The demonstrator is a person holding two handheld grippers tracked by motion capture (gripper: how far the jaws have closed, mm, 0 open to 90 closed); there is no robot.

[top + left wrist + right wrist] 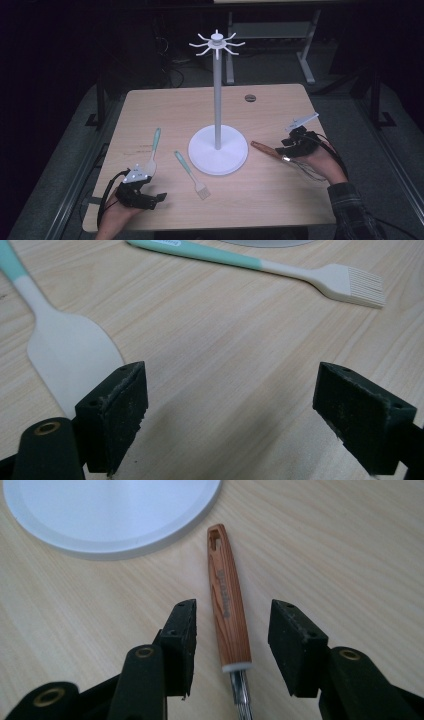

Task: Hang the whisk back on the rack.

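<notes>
Wood-handled utensil [228, 605] lies flat on the worktop [280, 200], at about three o'clock from the white stand's base [218, 150] in the high view, its hanging-hole end nearest the base. The right tool [232, 647] straddles the handle with its jaws apart, a clear gap on each side, nothing clamped. That handle looks stiff, smooth and a touch slippery under its varnish; light, I'd judge, with the weight toward the metal shank [241, 695] running out below the white collar. Best hold is probably mid-handle, across the narrow width, so it won't swivel.

Over at seven o'clock, the left tool [232, 410] sits low with its jaws wide apart and bare wood between them, a pale spatula [70, 352] just beside one jaw, a pastry brush [345, 285] farther off.

The high view gives the layout: tall pole, hooks on top [217, 44], both hands flanking the base. The right gripper view adds the wood grain, the slot and lettering on the handle, too small to read.
</notes>
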